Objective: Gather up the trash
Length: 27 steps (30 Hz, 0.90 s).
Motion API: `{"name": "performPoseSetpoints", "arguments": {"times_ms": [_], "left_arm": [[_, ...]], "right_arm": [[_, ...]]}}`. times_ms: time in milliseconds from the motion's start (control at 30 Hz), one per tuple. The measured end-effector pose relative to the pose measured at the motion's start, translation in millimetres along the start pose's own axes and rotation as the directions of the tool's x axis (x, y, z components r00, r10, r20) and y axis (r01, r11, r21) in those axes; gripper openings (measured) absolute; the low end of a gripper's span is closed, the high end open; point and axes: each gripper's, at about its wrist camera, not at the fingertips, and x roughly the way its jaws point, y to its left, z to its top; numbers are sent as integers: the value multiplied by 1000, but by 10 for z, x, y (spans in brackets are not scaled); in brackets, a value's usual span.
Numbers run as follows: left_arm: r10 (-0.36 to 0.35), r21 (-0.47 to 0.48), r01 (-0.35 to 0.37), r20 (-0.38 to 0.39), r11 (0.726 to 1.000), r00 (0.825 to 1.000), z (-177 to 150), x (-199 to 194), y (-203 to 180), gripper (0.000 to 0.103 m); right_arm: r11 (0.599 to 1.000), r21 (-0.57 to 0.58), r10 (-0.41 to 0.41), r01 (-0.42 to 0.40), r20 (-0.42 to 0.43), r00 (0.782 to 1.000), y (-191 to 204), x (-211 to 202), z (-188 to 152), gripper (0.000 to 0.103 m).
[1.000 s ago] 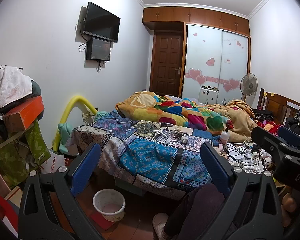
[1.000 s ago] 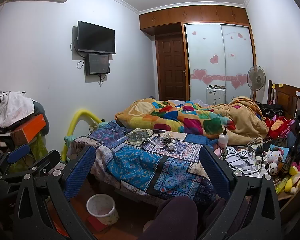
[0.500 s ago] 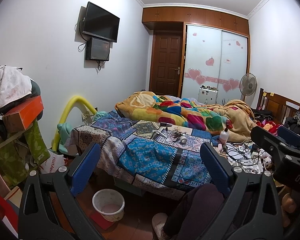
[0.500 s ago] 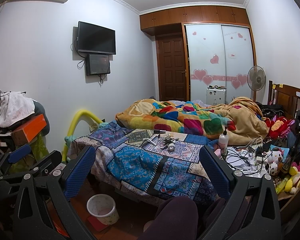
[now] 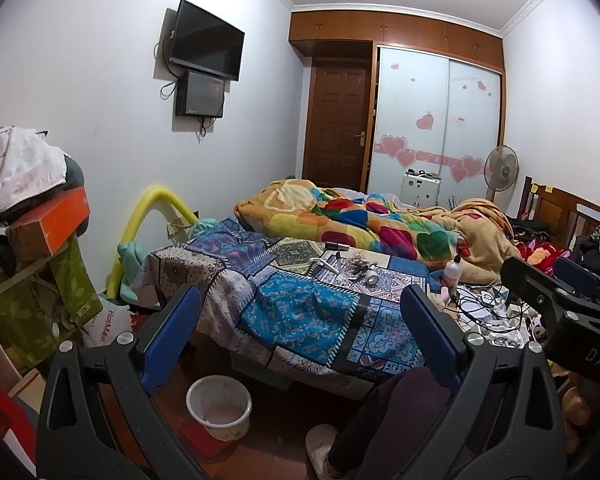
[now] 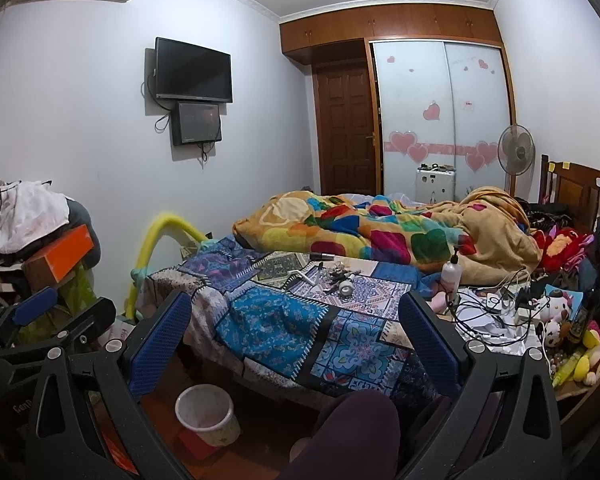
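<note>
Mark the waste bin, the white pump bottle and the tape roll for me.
waste bin (image 5: 219, 407), left wrist view, on its rim.
white pump bottle (image 6: 449, 273), right wrist view, on its body.
tape roll (image 5: 371, 279), left wrist view, on its side.

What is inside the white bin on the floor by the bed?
The bin looks empty: its pinkish bottom and stained inner wall show, with no trash in it. The near rim hides the part of the bottom closest to the camera. Both grippers are open and hold nothing.

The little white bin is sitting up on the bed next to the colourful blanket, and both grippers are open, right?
Not quite. The little white bin sits on the floor in front of the bed, not up on it; the left wrist view shows this. The colourful blanket lies on the bed, and the left gripper and right gripper are both open.
</note>
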Motion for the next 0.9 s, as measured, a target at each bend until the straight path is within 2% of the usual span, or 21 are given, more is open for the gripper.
{"name": "performPoseSetpoints", "arguments": {"times_ms": [467,667,800,900], "left_arm": [[11,-68,-15,-53,998,999,173,680,57,100],[5,-69,-12,-96,998,995,259,1245,-59,100],[10,-34,-15,-135,999,991,269,1717,-227,100],[-12,-24,8,-171,1000,985,267,2050,-347,100]], "right_arm": [[999,-17,-45,44,-4,999,-262,545,94,103],[997,-12,-74,74,-42,996,-528,937,121,103],[996,-8,-91,90,-76,993,-737,1255,137,103],[995,-12,-101,101,-109,989,-889,1518,135,103]]}}
